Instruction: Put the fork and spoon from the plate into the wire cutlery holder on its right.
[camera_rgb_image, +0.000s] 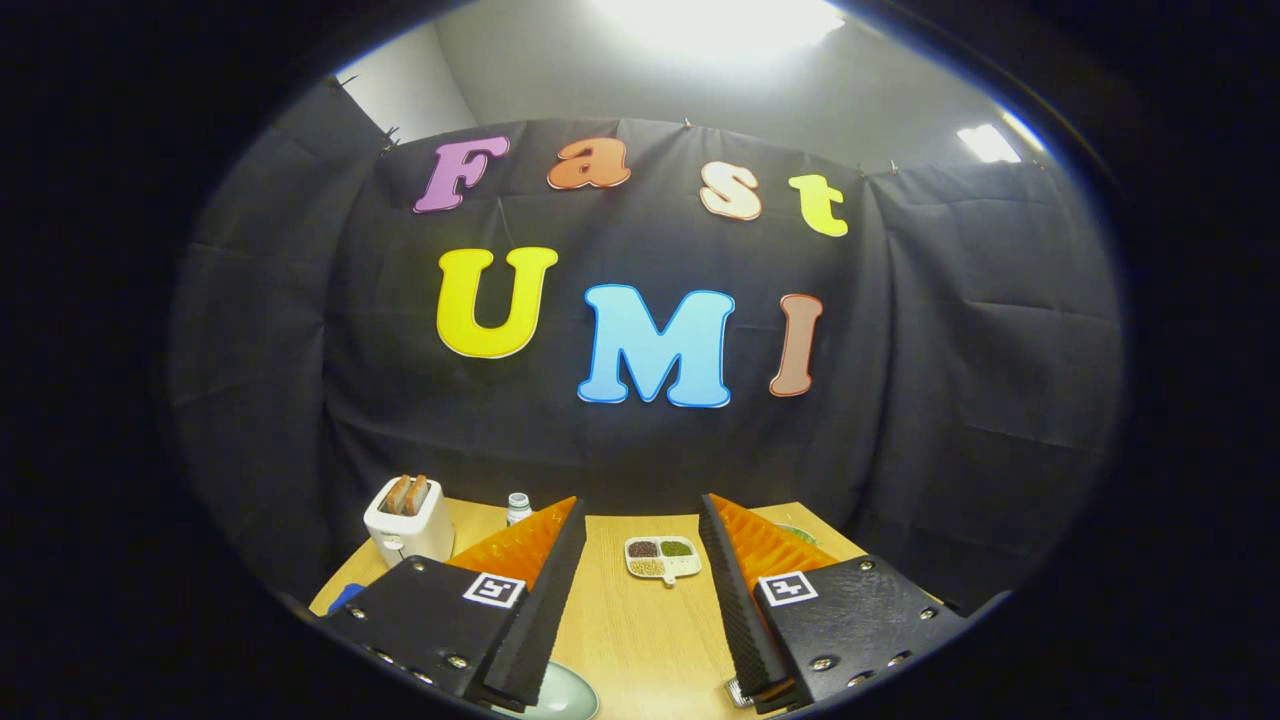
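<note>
gripper view. the gripper (640, 520) is held above a wooden table (640, 630), its two fingers spread wide apart with bare tabletop between them; nothing is held, the claw stands open. each finger carries a small square marker on its upper face.

lower centre of the frame, under the base of the left finger: a curved edge of a pale green plate (565, 695) shows. only this sliver is visible; the fork and spoon cannot be made out, so their long axis and heading cannot be told.

lower centre-right, at the base of the right finger: a small piece of metal wire (737, 692) shows against the table. it lies to the right of the plate edge and may belong to the wire cutlery holder, but too little is visible to be certain.

centre, between and beyond the fingertips: a small white divided dish (662, 558) with dark, green and pale contents sits on the table.

centre-left, beyond the left finger: a white toaster (408, 525) with bread slices standing in its slots, and just to its right a small white-capped bottle (518, 508).

far side of the right finger: a green-edged item (800, 533), mostly hidden.

lower left, at the table edge: a small blue object (345, 597), unidentifiable.
</note>
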